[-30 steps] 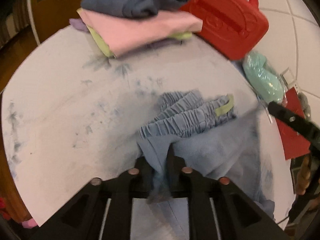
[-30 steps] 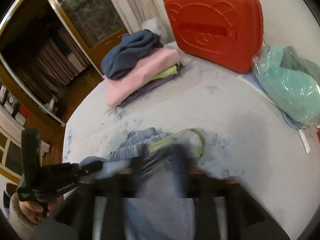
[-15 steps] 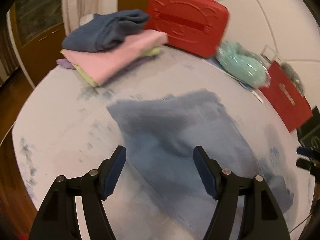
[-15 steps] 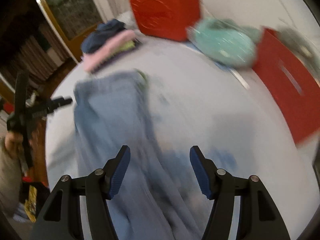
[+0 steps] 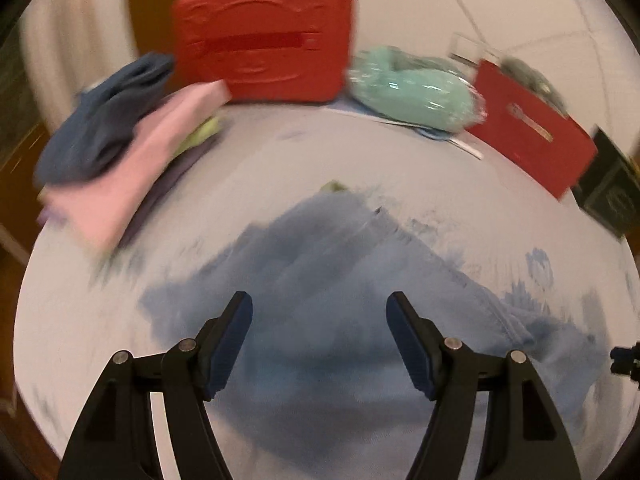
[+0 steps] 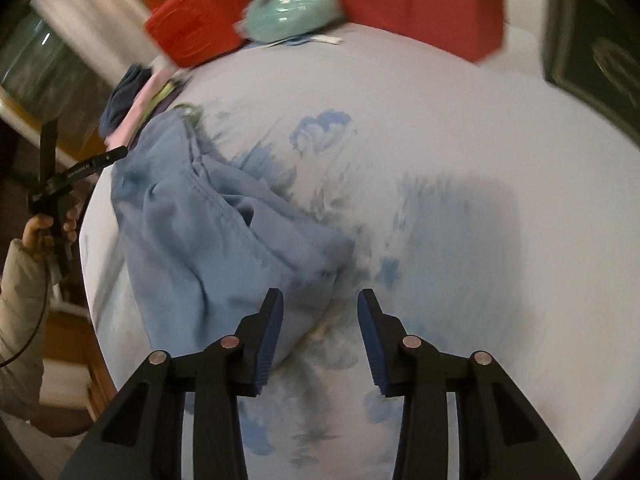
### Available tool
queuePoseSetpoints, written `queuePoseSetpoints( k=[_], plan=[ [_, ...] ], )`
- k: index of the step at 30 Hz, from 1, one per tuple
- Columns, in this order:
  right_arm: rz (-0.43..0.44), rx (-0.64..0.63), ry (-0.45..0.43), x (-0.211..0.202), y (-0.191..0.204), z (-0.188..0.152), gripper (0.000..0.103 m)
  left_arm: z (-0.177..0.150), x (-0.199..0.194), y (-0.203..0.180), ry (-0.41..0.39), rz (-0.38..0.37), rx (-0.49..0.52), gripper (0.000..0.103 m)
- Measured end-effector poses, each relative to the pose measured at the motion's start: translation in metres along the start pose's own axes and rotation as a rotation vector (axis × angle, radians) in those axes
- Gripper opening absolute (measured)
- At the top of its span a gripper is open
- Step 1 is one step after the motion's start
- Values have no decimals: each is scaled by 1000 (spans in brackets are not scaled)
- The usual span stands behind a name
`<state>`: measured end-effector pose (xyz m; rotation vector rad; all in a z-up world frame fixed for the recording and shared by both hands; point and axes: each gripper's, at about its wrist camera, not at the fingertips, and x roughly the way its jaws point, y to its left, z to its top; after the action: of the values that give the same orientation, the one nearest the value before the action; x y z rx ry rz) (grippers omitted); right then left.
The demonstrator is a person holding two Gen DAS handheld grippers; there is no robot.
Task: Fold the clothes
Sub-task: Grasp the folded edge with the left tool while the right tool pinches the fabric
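Light blue trousers (image 5: 332,280) lie flat and stretched out on the pale flowered tablecloth (image 5: 248,168). My left gripper (image 5: 320,320) hovers over their waist end, open, with nothing between its pads. In the right wrist view the trousers (image 6: 192,224) run from the waist at upper left to a ribbed cuff (image 6: 316,256) near my right gripper (image 6: 320,312). Its jaws are closing, the cuff's edge lies just between the pads, and neither pad presses on it. The left gripper (image 6: 80,168) shows there too, held by a hand in a beige sleeve.
A stack of folded clothes (image 5: 120,140) sits at the table's far left. Along the back stand a red case (image 5: 264,40), a teal bundle in plastic (image 5: 412,88), a flat red bag (image 5: 528,132) and a black box (image 5: 612,188). The table's edge (image 6: 96,280) curves close on the left.
Both grippers let go of the trousers, which now lie spread flat. The left one opened wide and drew back. The right one swept along to the cuff end and its jaws narrowed.
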<state>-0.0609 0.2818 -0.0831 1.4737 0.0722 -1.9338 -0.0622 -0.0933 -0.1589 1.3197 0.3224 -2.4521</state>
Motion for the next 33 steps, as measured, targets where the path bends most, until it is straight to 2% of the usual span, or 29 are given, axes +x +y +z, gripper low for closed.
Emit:
queuePoseSetpoints(
  k=[5,6,7,8,9,10,12,15,17,19,20,21,22,23,27,31,33],
  plan=[
    [-34,236,-59,13,19,-31,39,17,39,0,69,-78,176,69],
    [-51,262,-69,16,25,-35,39,17,50,-1,96,-90,204,65],
    [-65,298,-79,20,29,-39,40,16,58,-2,116,-74,228,54],
    [-79,334,-89,24,34,-42,46,15,64,-3,129,-45,250,12],
    [-98,368,-99,27,36,-44,50,18,61,0,116,-43,244,5],
    [-119,403,-111,29,38,-47,51,22,54,6,91,-54,224,3],
    [-154,470,-130,30,39,-50,51,30,40,18,41,-75,185,3],
    [-181,504,-159,27,41,-51,51,48,28,47,-40,-18,114,3],
    [-200,520,-174,25,42,-52,51,56,42,63,39,-49,85,6],
    [-218,529,-188,23,44,-51,51,55,44,65,57,-75,97,9],
    [-223,532,-198,21,44,-50,51,54,42,65,54,-81,109,23],
    [-228,537,-209,19,45,-50,53,53,39,64,43,-102,116,42],
    [-228,546,-220,16,44,-51,56,53,36,64,30,-131,120,49],
    [-229,555,-230,14,44,-51,59,54,35,65,23,-152,123,52],
    [-238,567,-234,16,39,-41,59,68,43,57,22,-166,166,52],
    [-233,573,-220,23,37,-29,63,85,70,40,83,-223,238,53],
    [-242,576,-213,27,37,-26,64,87,85,29,118,-215,288,52]
  ],
)
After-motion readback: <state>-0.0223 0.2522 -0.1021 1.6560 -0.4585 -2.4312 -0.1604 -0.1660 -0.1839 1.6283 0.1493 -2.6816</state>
